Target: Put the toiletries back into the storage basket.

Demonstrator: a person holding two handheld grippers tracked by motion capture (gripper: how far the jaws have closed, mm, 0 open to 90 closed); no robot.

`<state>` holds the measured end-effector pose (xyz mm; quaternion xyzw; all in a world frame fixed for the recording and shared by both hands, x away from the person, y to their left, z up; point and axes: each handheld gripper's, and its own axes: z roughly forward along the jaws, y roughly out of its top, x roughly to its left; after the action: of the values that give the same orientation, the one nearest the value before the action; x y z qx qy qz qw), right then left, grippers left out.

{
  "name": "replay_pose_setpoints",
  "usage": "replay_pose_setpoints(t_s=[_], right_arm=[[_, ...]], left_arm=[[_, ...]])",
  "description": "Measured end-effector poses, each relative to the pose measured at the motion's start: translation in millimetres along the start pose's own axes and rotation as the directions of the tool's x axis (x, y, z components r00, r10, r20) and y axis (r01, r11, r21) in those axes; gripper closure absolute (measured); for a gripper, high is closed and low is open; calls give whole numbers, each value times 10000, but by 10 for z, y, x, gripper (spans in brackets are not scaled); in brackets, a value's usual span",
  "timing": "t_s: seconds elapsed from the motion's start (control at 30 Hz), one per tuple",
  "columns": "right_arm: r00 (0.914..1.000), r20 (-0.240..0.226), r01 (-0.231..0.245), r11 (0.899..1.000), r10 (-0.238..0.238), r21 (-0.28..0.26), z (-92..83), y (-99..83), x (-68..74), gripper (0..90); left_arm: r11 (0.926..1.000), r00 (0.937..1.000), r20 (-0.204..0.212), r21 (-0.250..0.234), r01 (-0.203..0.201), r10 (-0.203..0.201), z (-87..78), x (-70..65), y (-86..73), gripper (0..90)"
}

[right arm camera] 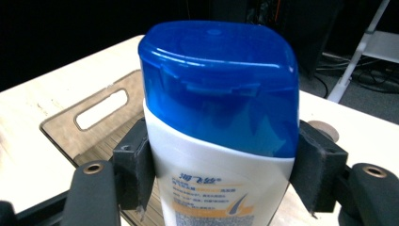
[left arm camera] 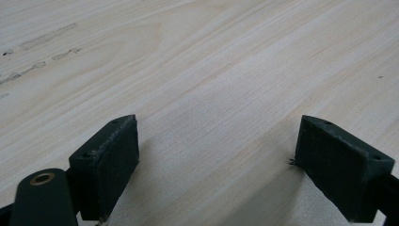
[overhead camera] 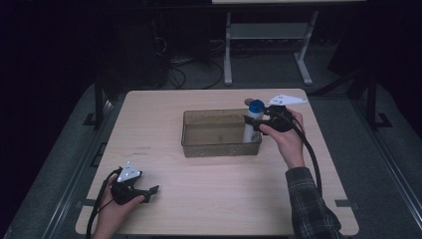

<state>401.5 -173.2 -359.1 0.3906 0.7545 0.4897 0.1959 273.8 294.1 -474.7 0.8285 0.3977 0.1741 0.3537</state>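
A white shampoo bottle (overhead camera: 253, 122) with a blue cap (right arm camera: 221, 84) stands upright at the right end of a clear brown-tinted bin (overhead camera: 219, 144). My right gripper (overhead camera: 253, 122) is shut on the bottle's body just below the cap; in the right gripper view both pads (right arm camera: 136, 162) press its sides. Whether the bottle's base touches the bin's floor I cannot tell. My left gripper (overhead camera: 149, 191) rests low over the near left part of the table, open, with bare wood between its pads (left arm camera: 113, 160).
The light wooden table (overhead camera: 164, 114) stretches around the bin. A small round brown object (right arm camera: 323, 129) lies on the table just behind the bottle. Beyond the far edge stand white desk legs (overhead camera: 228, 50) and cables on a dark floor.
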Motion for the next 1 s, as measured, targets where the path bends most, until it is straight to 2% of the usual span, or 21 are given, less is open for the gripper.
replay_pose_setpoints(t_s=[0.2, 1.0], right_arm=[[10000, -42, -58, 9997, 59, 239, 35, -84, -23, 329], [9994, -50, 351, 9942, -348, 1019, 150, -148, 65, 329]], left_arm=[[10000, 10000, 0, 1, -1, 1, 0, 0, 0, 127], [10000, 10000, 9, 4, -3, 3, -1, -1, 0, 128]])
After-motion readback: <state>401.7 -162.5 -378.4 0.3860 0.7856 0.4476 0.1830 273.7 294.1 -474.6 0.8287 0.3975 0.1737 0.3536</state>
